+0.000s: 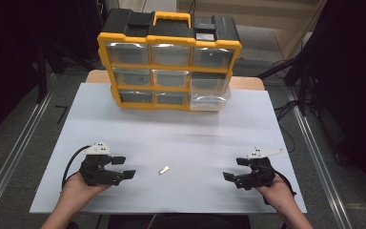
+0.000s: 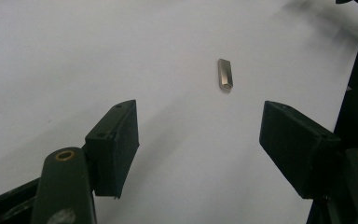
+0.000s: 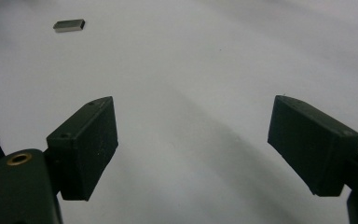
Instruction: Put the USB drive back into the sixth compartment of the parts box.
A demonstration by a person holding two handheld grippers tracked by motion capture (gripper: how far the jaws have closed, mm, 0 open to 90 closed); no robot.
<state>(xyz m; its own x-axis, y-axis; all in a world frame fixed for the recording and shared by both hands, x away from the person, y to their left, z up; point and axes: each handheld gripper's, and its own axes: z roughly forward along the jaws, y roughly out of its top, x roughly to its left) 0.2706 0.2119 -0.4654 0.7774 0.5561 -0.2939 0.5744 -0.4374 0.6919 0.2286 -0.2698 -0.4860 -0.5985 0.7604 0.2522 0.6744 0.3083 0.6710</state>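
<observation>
Small silver rectangular metal block (image 1: 164, 170) lay flat on the white desk (image 1: 171, 138) near its 6 o'clock edge, between both grippers, touching neither. Left gripper (image 1: 123, 167) sat at 9 o'clock of the block, jaws spread, nothing between them. Right gripper (image 1: 236, 168) sat at 3 o'clock, farther off, jaws spread, empty too. Yellow-and-black plastic drawer organizer with clear bins (image 1: 169, 59) stood at 12 o'clock, well apart. Bare desk around the block, nothing blocked either gripper's path.

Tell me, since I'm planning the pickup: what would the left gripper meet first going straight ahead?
Probably the metal piece: it lies on the sheet ahead of the open left gripper, slightly right of centre; nothing lies between.
</observation>
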